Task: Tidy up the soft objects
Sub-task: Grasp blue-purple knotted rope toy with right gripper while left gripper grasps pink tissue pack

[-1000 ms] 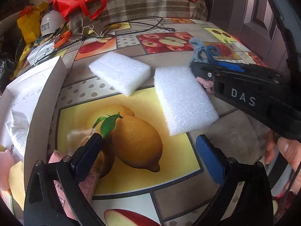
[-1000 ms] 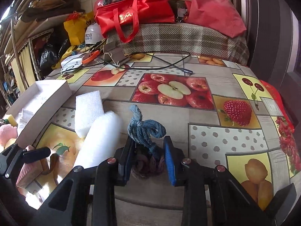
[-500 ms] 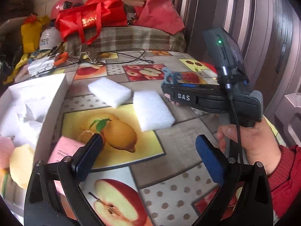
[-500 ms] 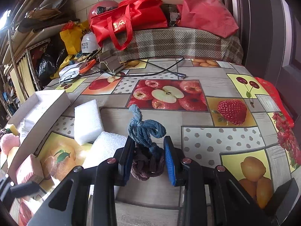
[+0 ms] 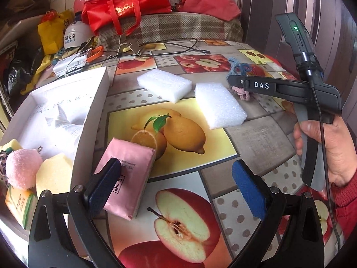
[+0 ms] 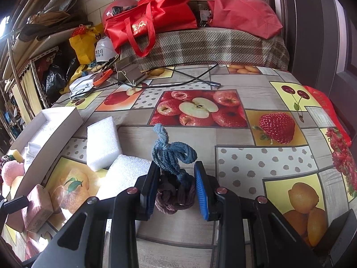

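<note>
My right gripper (image 6: 177,188) is shut on a bundle of hair ties (image 6: 173,163), blue on top and mauve below, held over the table; it also shows in the left wrist view (image 5: 239,79). My left gripper (image 5: 176,184) is open and empty, low over the table, with a pink tissue pack (image 5: 128,167) beside its left finger. Two white foam blocks (image 5: 165,84) (image 5: 219,105) lie mid-table. A white box (image 5: 64,111) at the left holds a pink pompom (image 5: 22,170), a yellow sponge (image 5: 53,175) and white packing.
A fruit-print tablecloth (image 6: 256,160) covers the table. Cables (image 6: 185,77), a metal stand (image 6: 128,70) and small tools lie at the back. A plaid cushion with red bags (image 6: 154,22) sits behind. The table edge runs along the right.
My left gripper has pulled back and up, bringing the pink tissue pack and the box's contents into view. The right gripper has kept hold of the hair ties with little movement.
</note>
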`<state>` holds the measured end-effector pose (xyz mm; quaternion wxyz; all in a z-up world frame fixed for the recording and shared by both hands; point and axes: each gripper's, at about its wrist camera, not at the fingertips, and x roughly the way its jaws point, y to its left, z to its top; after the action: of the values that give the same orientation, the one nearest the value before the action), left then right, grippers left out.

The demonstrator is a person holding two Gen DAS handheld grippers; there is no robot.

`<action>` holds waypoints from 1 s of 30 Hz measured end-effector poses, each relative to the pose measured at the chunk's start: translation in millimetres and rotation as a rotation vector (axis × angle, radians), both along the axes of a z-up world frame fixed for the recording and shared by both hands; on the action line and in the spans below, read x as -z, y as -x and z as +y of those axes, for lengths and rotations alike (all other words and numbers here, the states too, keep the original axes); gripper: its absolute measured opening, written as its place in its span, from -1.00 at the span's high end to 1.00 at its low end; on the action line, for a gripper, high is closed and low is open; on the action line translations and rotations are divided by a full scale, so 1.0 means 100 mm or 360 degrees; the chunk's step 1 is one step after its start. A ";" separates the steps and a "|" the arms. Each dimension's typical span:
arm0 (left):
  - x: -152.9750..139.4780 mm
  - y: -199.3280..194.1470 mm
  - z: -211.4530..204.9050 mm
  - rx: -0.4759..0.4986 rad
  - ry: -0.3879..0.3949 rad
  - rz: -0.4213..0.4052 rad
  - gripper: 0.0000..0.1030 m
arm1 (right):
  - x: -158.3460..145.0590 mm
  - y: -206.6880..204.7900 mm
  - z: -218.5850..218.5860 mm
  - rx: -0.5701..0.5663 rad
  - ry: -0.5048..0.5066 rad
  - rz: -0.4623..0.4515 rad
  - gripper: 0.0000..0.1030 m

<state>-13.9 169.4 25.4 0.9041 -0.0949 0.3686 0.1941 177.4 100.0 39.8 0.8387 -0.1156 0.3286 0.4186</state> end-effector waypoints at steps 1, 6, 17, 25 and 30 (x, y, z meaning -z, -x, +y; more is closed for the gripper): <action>0.00 0.00 -0.06 0.0041 0.0016 -0.0003 -0.95 | 0.00 0.00 0.00 -0.0001 0.0001 -0.0001 0.39; -0.14 0.07 -0.46 0.0315 0.0081 -0.0069 -0.94 | 0.00 -0.01 -0.01 0.0000 -0.0005 0.0000 0.39; -0.29 0.11 0.32 0.0095 0.0015 0.0110 -0.95 | -0.01 -0.01 0.00 0.0004 -0.0001 -0.0006 0.38; 0.00 -0.12 0.22 0.0033 -0.0066 0.0232 -0.95 | 0.00 -0.02 0.00 0.0007 0.0005 0.0004 0.38; 0.08 -0.17 0.23 0.0066 0.0044 0.0241 -0.95 | 0.01 -0.02 0.00 0.0005 0.0010 0.0003 0.38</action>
<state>3.4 192.9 17.7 0.8761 -0.0848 0.4403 0.1770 179.8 100.0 39.2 0.8386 -0.1173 0.3310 0.4164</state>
